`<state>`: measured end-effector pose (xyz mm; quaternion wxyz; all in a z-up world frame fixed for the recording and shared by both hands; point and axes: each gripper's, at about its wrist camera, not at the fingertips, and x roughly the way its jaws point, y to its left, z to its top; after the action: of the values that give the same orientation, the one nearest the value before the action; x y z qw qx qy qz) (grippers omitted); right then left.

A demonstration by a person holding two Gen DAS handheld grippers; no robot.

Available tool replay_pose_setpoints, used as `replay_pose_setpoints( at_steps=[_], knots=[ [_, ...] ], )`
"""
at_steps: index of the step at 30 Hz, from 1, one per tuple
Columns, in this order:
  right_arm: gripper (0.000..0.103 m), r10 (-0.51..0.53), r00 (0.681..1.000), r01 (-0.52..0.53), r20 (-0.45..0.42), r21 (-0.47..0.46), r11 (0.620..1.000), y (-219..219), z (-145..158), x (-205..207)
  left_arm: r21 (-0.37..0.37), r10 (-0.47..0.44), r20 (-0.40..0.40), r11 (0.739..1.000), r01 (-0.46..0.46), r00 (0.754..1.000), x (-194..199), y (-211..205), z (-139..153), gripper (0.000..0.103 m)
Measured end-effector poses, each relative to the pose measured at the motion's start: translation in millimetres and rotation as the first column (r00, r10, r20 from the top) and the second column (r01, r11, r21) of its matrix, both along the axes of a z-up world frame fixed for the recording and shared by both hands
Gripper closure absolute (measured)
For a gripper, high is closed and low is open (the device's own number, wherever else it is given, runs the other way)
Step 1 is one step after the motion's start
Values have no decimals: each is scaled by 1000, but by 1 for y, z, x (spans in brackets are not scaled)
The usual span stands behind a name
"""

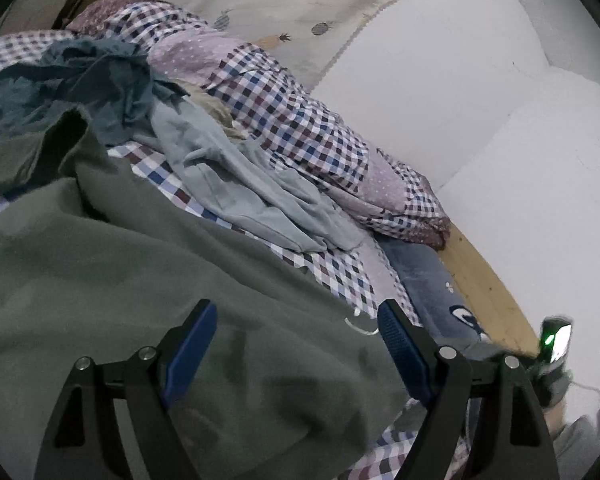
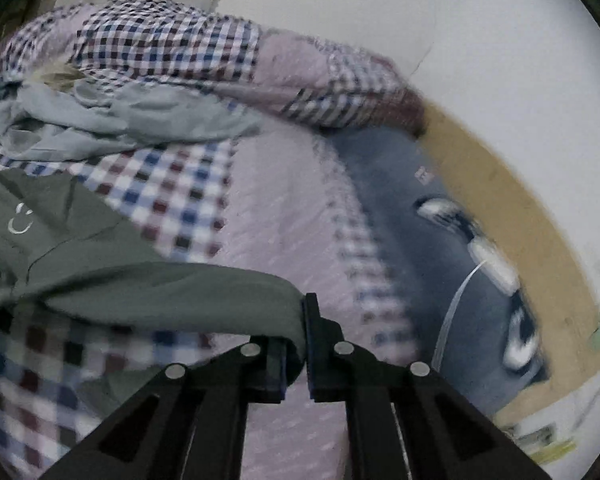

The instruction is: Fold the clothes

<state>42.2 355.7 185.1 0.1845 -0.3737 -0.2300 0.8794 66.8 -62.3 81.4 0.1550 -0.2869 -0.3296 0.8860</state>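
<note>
- The right gripper (image 2: 296,344) is pinching an edge of the green garment (image 2: 148,284) between its fingers (image 2: 314,344), which are pressed nearly together on the cloth.
- The green garment is stretching leftward from that grip, hanging above the checked bed cover (image 2: 172,196); a small white smiley print (image 2: 20,220) is showing on it at the left.
- The left gripper (image 1: 296,336) is hovering with its fingers (image 1: 192,344) spread wide; the green garment (image 1: 140,280) is lying below and between them, but the pads are not pressing on it.
- In the left view the green garment is covering the near part of the bed, bunching upward at the left.
- A light grey garment (image 1: 236,184) is lying crumpled just beyond the green one, and a dark blue garment (image 1: 80,80) is heaping up further back on the left.
- A rolled checked quilt (image 1: 292,120) is running along the wall side of the bed, behind the loose clothes.
- A dark blue blanket (image 2: 412,216) with white and black markings is lying between the bed cover and the wooden bed rail (image 2: 512,220).
- A white wall (image 1: 480,100) is standing behind the rail, and a fruit-print cloth (image 1: 300,4) is hanging further back.
- A small device with a green light (image 1: 556,340) is showing at the right edge of the left view, beside the rail's end.
</note>
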Motion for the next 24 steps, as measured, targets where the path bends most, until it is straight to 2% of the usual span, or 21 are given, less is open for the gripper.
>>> replay_pose_setpoints(
  at_steps=[3, 5, 7, 8, 9, 10, 12, 13, 15, 16, 18, 20, 22, 24],
  knots=[
    [97, 36, 997, -35, -70, 14, 999, -23, 22, -3, -19, -18, 19, 1000, 19, 1000, -4, 6, -2, 18],
    [93, 157, 987, -159, -45, -54, 986, -49, 20, -3, -16, -31, 39, 999, 32, 999, -7, 9, -6, 18],
    [79, 328, 944, -318, 34, -165, 934, -75, 8, -1, -4, -42, 65, 999, 42, 997, -9, 11, -10, 18],
    [76, 412, 907, -385, 88, -219, 896, -87, -1, 1, 1, -45, 77, 999, 45, 996, -10, 12, -12, 18],
    [69, 494, 856, -446, 151, -266, 855, -101, -14, 5, 1, -45, 82, 999, 45, 996, -10, 12, -13, 18],
    [66, 534, 826, -473, 182, -292, 831, -107, -22, 9, -1, -43, 82, 999, 44, 996, -10, 12, -14, 18],
    [66, 575, 793, -498, 204, -328, 803, -111, -32, 18, -4, -41, 80, 999, 42, 996, -9, 12, -14, 18],
    [66, 586, 787, -499, 196, -356, 790, -107, -34, 22, -8, -42, 80, 999, 43, 996, -9, 13, -13, 18],
    [64, 571, 812, -470, 124, -440, 765, -82, -29, 29, -19, -44, 79, 999, 46, 996, -8, 14, -13, 18],
    [59, 546, 834, -448, 83, -476, 757, -65, -26, 31, -24, -46, 77, 999, 48, 996, -7, 14, -13, 18],
    [58, 433, 901, -354, 17, -549, 757, -20, -24, 35, -35, -49, 76, 998, 52, 996, -6, 15, -12, 18],
    [58, 313, 950, -241, 15, -603, 760, 20, -33, 34, -45, -51, 76, 998, 54, 996, -6, 16, -13, 18],
    [58, 220, 975, -145, 39, -637, 757, 54, -48, 31, -54, -50, 76, 997, 54, 996, -5, 17, -13, 18],
    [58, 157, 985, -65, 76, -673, 737, 80, -67, 30, -63, -50, 76, 997, 54, 996, -5, 18, -14, 18]
  ],
)
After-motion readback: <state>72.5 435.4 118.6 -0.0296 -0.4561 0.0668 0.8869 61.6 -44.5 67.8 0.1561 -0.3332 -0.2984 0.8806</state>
